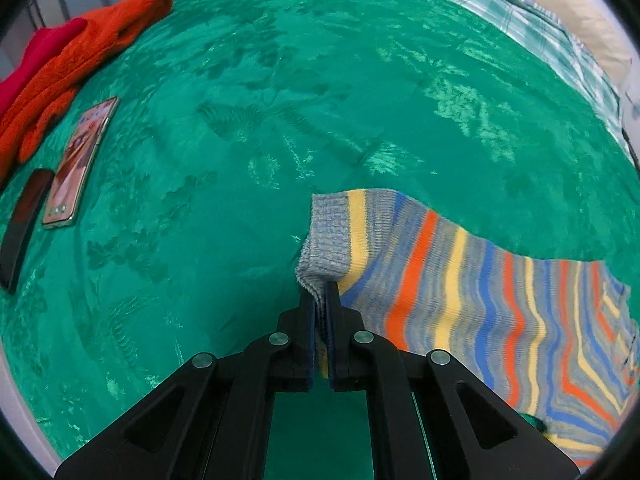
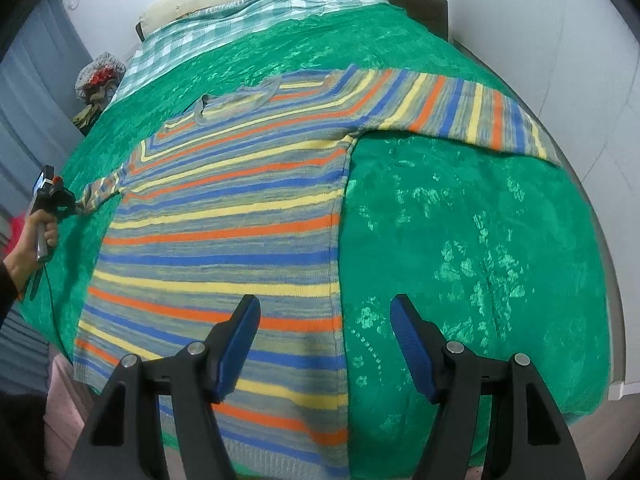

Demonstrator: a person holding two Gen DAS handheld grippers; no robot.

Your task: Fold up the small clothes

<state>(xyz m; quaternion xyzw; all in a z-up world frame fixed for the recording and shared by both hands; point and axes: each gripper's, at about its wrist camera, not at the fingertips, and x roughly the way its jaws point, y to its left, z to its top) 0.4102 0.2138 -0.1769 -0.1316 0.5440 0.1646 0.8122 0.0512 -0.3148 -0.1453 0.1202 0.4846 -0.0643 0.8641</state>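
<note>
A striped knit sweater (image 2: 224, 216) in grey, blue, orange and yellow lies flat on a green bedspread (image 2: 460, 240), one sleeve (image 2: 460, 112) stretched to the right. My left gripper (image 1: 320, 300) is shut on the grey cuff of the other sleeve (image 1: 440, 280) and holds it just above the bedspread (image 1: 280, 100). It also shows in the right wrist view (image 2: 78, 208), held in a hand at the far left. My right gripper (image 2: 326, 320) is open and empty above the sweater's lower right hem edge.
Orange and red clothes (image 1: 68, 60) lie at the far left with two phones (image 1: 80, 160) beside them. A checked sheet (image 2: 248, 20) and pillow lie at the bed's head. A white wall (image 2: 560, 60) runs along the right.
</note>
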